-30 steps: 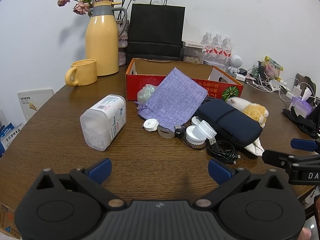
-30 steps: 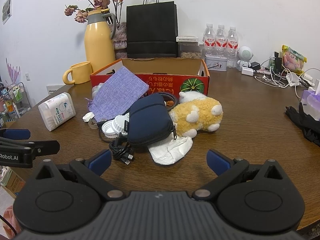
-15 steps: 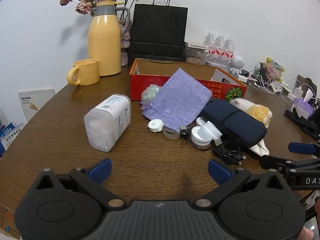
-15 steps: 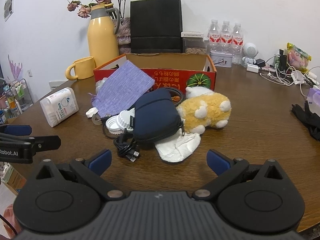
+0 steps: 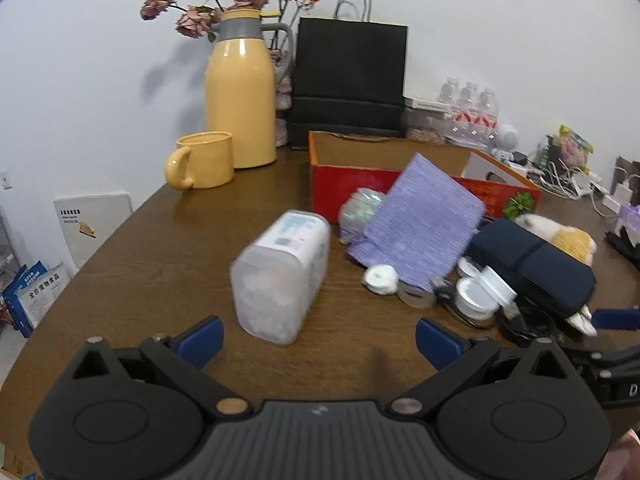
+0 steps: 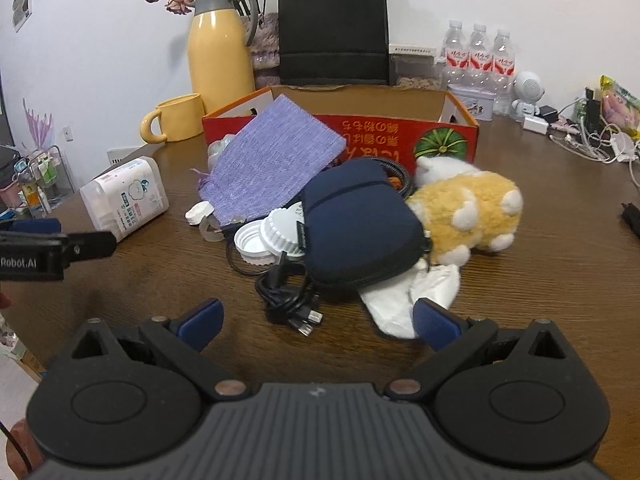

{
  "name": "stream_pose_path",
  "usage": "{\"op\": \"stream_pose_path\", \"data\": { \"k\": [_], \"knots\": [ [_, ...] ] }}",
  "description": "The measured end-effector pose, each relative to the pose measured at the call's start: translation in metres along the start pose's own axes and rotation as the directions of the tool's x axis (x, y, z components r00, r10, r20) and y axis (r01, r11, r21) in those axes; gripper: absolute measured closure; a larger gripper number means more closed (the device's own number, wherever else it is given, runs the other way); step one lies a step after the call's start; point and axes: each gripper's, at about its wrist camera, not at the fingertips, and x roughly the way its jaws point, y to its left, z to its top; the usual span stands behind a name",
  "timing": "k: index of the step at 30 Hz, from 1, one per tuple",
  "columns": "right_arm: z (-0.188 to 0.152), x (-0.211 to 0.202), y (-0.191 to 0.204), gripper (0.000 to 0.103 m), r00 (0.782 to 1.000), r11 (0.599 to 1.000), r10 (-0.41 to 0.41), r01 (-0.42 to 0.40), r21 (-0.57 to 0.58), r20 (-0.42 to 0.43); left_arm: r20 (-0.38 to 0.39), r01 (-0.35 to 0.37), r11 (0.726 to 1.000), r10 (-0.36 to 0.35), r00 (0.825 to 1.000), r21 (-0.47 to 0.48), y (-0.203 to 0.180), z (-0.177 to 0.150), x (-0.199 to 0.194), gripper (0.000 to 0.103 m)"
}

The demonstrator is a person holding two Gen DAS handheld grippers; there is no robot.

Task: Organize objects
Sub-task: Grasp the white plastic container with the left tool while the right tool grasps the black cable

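Observation:
A clutter pile lies in front of a red cardboard box [image 5: 352, 188] [image 6: 436, 136]: a purple cloth pouch [image 5: 416, 232] [image 6: 272, 164], a navy zip case [image 5: 532, 264] [image 6: 356, 224], a yellow plush toy [image 6: 468, 208], white lids [image 6: 272, 236] and a black cable [image 6: 288, 300]. A clear plastic box of cotton swabs [image 5: 284, 272] [image 6: 124, 196] lies on its side to the left. My left gripper [image 5: 318, 340] is open, just short of the swab box. My right gripper [image 6: 316, 320] is open, close to the cable and a white tissue [image 6: 404, 296].
At the back stand a yellow thermos [image 5: 240, 100], a yellow mug [image 5: 204, 160], a black paper bag [image 5: 348, 84] and water bottles [image 6: 476, 60]. Chargers and cables [image 6: 588, 140] crowd the far right. The brown table's edge [image 5: 100, 248] curves away on the left.
Both grippers have moved forward toward the pile. The swab box now sits nearer the left gripper, and the cable and tissue nearer the right. Both stay open.

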Motion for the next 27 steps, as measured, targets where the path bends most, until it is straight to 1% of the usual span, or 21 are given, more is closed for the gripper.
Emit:
{"op": "stream_pose_path", "data": {
  "k": [7,12,17,20,22,23,24,27],
  "knots": [
    [0.004,0.017,0.007,0.008,1.0,1.0,-0.006,0.006,0.003,-0.005,0.013,-0.022,1.0,0.022,1.0,0.014,0.012,0.013,0.024,0.002],
    [0.007,0.024,0.011,0.01,1.0,1.0,-0.015,0.015,-0.011,-0.004,-0.005,-0.036,0.999,0.036,0.999,0.009,0.018,0.02,0.045,0.003],
    [0.008,0.026,0.015,0.019,1.0,0.999,-0.02,0.019,-0.034,-0.003,-0.025,-0.035,0.999,0.035,0.999,0.006,0.019,0.023,0.061,0.007],
    [0.006,0.025,0.018,0.027,1.0,0.998,-0.022,0.022,-0.059,-0.001,-0.04,-0.023,1.0,0.023,0.999,0.005,0.017,0.022,0.067,0.016],
    [0.005,0.025,0.021,0.034,1.0,0.996,-0.027,0.027,-0.084,0.0,-0.053,-0.01,1.0,0.01,0.999,0.001,0.017,0.021,0.069,0.028],
    [0.005,0.025,0.023,0.035,1.0,0.995,-0.028,0.028,-0.097,0.0,-0.06,0.001,1.0,-0.002,0.998,-0.004,0.017,0.021,0.071,0.031],
    [0.005,0.025,0.025,0.036,1.0,0.994,-0.028,0.028,-0.108,0.0,-0.065,0.01,1.0,-0.011,0.998,-0.008,0.017,0.02,0.071,0.034],
    [0.004,0.023,0.029,0.034,0.999,0.99,-0.039,0.039,-0.134,0.003,-0.064,0.006,1.0,-0.007,0.998,-0.009,0.017,0.019,0.071,0.034]
  ]
}}
